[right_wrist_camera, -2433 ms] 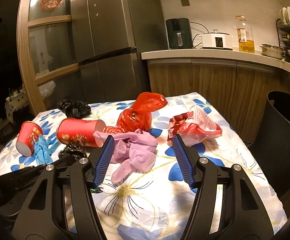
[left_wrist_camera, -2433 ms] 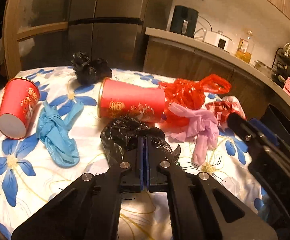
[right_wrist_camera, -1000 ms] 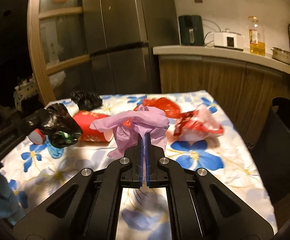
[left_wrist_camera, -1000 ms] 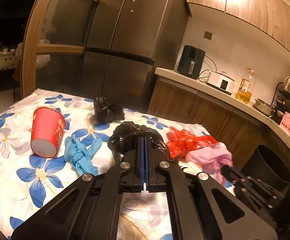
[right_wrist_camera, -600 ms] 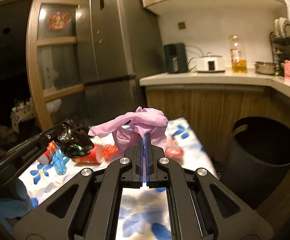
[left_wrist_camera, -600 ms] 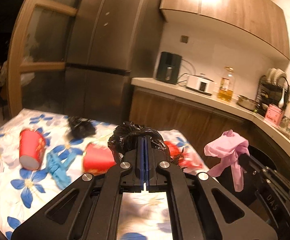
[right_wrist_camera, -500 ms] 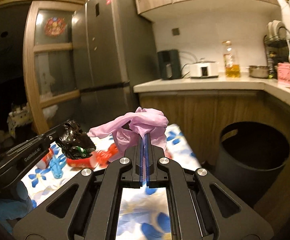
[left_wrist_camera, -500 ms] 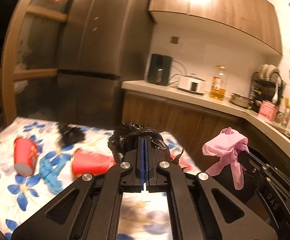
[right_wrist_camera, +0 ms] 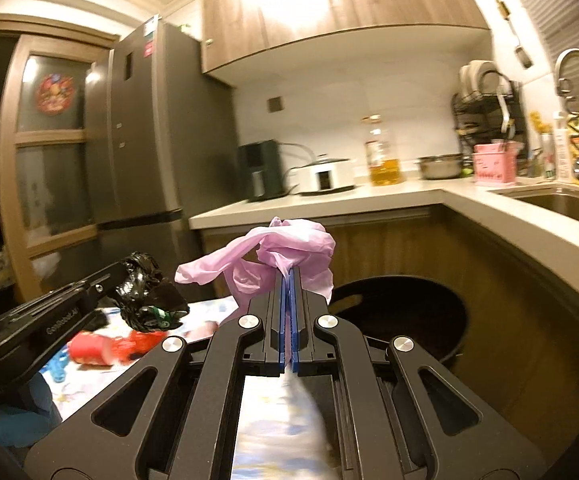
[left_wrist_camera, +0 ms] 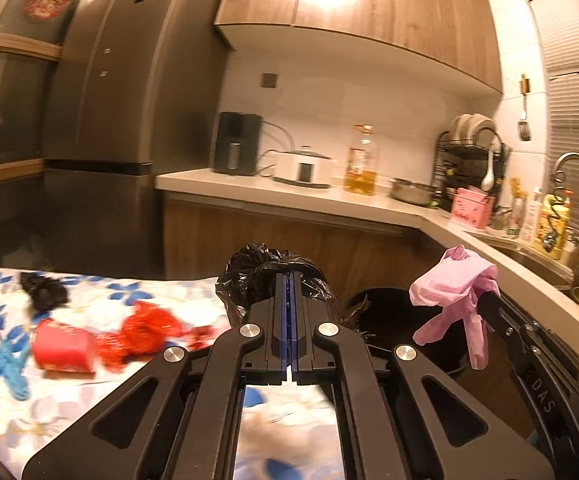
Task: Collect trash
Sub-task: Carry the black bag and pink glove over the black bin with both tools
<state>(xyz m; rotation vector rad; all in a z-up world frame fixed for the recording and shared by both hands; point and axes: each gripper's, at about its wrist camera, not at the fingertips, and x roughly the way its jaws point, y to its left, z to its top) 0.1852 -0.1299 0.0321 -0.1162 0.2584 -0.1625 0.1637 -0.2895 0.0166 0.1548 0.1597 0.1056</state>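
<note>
While clamped, pink glove (right_wrist_camera: pixel 289 252) between fingers (right_wrist_camera: pixel 283 320).

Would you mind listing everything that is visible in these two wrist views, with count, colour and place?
black plastic bag: 1, black, crumpled, clamped in the left gripper
pink glove: 1, pink, clamped in the right gripper
trash bin: 1, black, open, on the floor by the counter
paper cups: 2, red, lying on the table
red plastic bag: 1, red, beside the nearer cup
blue glove: 1, blue, between the cups
second black bag: 1, black, far side of the table
table: 1, white cloth with blue flowers
fridge: 1, grey, behind the table
counter: 1, pale top, holding appliances, an oil bottle, a pot and a dish rack
left gripper: 1, black, shut
right gripper: 1, black, shut
</note>
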